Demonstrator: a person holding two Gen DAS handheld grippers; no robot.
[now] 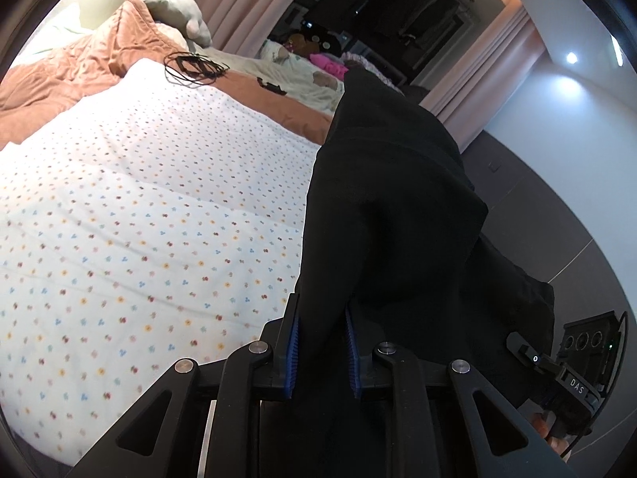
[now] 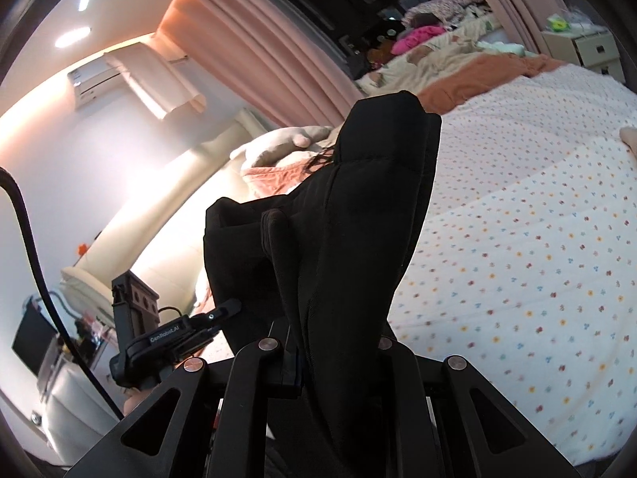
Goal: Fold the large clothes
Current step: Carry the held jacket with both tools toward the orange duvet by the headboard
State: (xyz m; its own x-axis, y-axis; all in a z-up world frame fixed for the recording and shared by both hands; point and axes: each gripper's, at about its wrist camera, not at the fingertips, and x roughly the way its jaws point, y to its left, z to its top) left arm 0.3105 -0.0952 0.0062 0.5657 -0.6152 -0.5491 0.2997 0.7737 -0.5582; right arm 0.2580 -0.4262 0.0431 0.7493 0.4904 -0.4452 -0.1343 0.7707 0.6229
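A large black garment point(image 1: 398, 207) hangs in the air above the bed's edge, held by both grippers. My left gripper point(image 1: 320, 318) is shut on its cloth between the blue pads point(image 1: 292, 338). My right gripper point(image 2: 338, 342) is shut on another part of the same garment point(image 2: 358, 219), which drapes over and hides its fingertips. The right gripper also shows at the lower right of the left wrist view point(image 1: 557, 374); the left gripper shows at the lower left of the right wrist view point(image 2: 171, 338).
A bed with a white dotted cover point(image 1: 139, 207) lies below and beside the garment. An orange blanket point(image 1: 79, 67), a beige plush toy point(image 1: 175, 8) and black cables point(image 1: 195, 65) lie at its far end. Pink curtains point(image 2: 247, 47) hang behind.
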